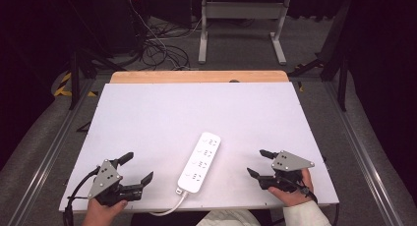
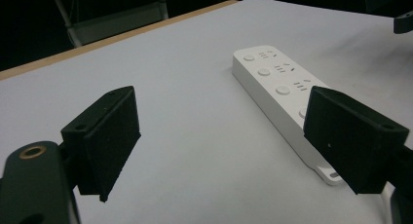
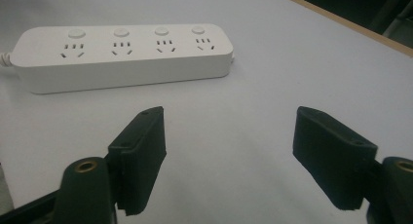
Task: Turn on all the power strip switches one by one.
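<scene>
A white power strip (image 1: 200, 162) with several sockets and round buttons lies on the white table top, its cable leaving over the near edge. My left gripper (image 1: 136, 168) rests near the front left, open, nothing between its jaws; the strip (image 2: 280, 95) lies just right of it. My right gripper (image 1: 259, 162) sits at the front right, open and empty, pointing toward the strip (image 3: 122, 56), which lies a short way ahead of its jaws.
The white table top (image 1: 162, 118) has a wooden strip (image 1: 196, 77) along its far edge. Beyond it stand a white table frame (image 1: 241, 24) and loose cables (image 1: 157, 49) on the floor. Metal rails run along both sides.
</scene>
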The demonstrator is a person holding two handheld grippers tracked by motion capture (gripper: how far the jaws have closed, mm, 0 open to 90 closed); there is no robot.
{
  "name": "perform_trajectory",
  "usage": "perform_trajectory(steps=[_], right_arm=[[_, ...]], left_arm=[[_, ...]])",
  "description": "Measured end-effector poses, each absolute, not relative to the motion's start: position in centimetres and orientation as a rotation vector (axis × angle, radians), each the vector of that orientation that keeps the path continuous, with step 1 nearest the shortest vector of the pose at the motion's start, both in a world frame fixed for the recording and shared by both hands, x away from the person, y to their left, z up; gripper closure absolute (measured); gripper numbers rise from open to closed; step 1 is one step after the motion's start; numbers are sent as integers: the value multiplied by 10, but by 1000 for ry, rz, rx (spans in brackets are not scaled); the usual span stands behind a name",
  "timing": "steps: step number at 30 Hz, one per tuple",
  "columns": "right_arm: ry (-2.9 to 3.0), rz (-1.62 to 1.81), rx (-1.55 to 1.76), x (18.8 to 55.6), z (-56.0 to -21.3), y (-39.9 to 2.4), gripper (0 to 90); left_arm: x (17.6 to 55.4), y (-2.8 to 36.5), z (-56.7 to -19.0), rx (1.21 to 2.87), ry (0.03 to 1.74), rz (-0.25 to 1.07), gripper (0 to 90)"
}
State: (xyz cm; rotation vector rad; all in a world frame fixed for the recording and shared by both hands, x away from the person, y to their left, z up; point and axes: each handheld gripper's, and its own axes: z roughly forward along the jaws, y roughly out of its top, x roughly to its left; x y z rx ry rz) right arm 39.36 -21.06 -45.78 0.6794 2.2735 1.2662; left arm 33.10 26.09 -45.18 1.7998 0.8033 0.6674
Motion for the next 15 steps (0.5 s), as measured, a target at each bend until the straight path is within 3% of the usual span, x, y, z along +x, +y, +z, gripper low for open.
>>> perform_trajectory(steps=[8, 15], right_arm=[[2322, 1255, 685, 396, -451, -211, 402], [2371, 1268, 677, 402, -443, -203, 438]], left_arm=[[329, 259, -453, 1811, 796, 708, 144], [329, 260, -453, 1814, 800, 711, 143]])
